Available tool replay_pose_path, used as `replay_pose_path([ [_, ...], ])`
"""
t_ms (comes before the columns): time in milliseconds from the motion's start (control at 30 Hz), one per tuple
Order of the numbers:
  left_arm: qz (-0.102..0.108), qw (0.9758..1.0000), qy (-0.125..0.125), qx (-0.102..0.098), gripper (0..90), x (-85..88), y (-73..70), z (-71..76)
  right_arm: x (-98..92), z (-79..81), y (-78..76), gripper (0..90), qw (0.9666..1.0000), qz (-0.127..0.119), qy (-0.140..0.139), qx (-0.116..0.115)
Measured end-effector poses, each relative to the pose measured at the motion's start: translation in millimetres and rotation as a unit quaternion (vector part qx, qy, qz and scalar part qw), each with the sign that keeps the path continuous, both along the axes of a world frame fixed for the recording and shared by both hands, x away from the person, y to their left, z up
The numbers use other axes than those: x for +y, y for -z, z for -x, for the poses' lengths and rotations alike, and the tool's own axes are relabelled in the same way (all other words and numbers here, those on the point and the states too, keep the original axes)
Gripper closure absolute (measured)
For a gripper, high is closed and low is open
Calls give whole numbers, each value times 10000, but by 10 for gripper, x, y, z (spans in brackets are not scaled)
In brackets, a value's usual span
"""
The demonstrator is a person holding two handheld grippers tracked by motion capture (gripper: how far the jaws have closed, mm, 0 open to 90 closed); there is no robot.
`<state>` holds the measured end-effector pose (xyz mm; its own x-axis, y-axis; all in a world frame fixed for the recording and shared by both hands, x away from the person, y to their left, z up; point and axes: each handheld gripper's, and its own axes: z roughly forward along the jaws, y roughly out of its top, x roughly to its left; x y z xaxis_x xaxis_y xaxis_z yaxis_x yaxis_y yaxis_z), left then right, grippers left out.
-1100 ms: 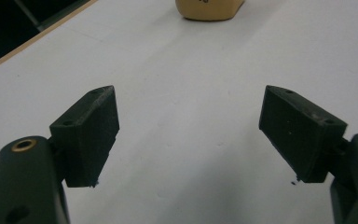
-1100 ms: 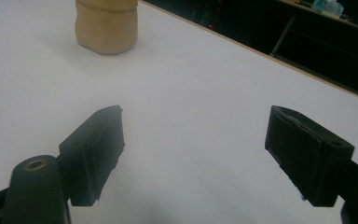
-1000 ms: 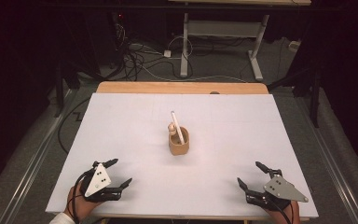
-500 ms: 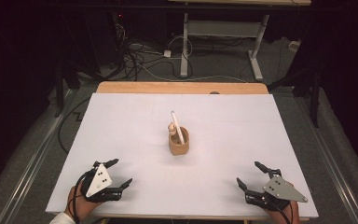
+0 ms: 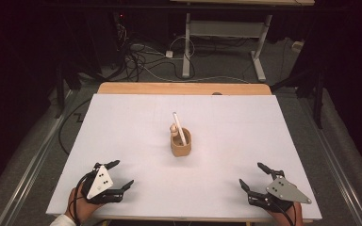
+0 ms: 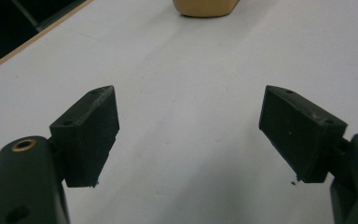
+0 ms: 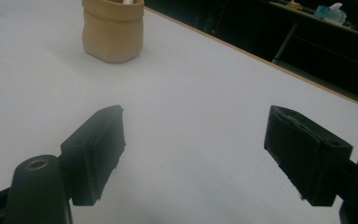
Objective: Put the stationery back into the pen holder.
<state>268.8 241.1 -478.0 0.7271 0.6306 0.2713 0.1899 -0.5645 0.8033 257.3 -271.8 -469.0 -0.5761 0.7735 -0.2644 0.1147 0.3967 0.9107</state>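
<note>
Two pairs of jaws spread wide, nothing between them. Left gripper [image 5: 118, 175] low over the near left corner of the white table [image 5: 122, 122]; right gripper [image 5: 253, 176] low over the near right corner, both aimed inward toward the middle. Well apart from each, at the centre: a tan cup [image 5: 181, 144] standing upright, with a white stick [image 5: 180, 126] inside, long axis tilted, upper end leaning toward the far left. Beside the stick, a small wooden knob [image 5: 173, 128], partly hidden.
</note>
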Motion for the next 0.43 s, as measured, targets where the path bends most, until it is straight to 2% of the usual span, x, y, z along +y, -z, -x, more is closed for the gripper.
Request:
replay_pose_path([
  [433, 28, 10000, -16, 43, 192, -11, 2, -37, 12, -54, 13, 202, 9999, -79, 31, 105],
])
